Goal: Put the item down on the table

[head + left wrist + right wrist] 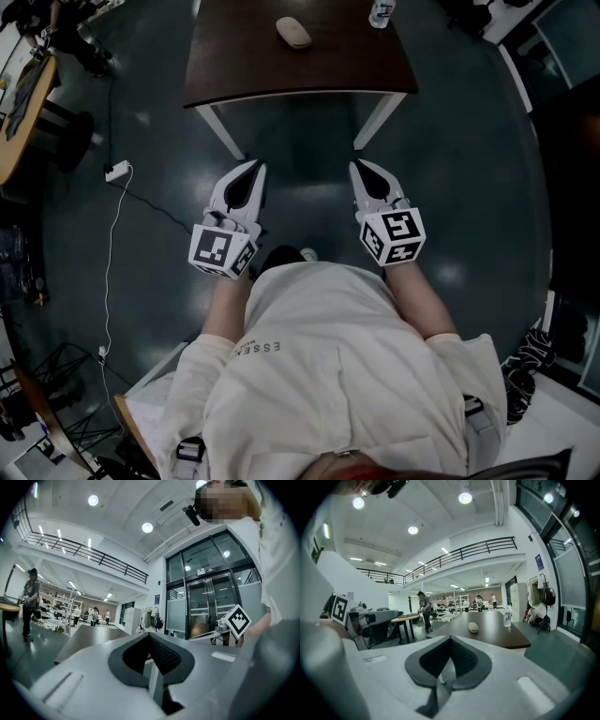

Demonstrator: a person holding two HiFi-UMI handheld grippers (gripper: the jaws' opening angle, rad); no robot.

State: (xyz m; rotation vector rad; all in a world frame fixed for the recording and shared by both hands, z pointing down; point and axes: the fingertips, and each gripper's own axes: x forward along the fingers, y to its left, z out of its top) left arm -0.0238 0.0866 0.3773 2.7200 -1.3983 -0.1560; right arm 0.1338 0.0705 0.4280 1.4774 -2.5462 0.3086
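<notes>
Nearest: wearer's white shirt (337,366), both forearms reaching forward out of it. Each hand carries a white gripper with a marker cube (223,249) at its back end.

Left gripper (251,167): pointed toward the table, jaws clenched tip to tip, nothing between them, touching nothing. Right gripper (358,167): just beside it and roughly parallel, jaws likewise pressed together, holding nothing.

Both tips hang over dark floor (300,141), short of the table's near edge. Only that strip of floor and the two white front legs lie between the grippers and the tabletop.

Off to the left on the floor: a thin white cable (112,244) running to a white plug block (117,171). Beyond that, the edge of a round wooden table (23,103).

Dark brown table (281,70) straight ahead. Pale oval item (293,32) lies flat on it, toward the far side, well apart from both grippers. A clear bottle (381,12) stands upright near the far right corner, apart from the item.

Far background, right gripper view: a person (424,609) standing by a wooden table.
</notes>
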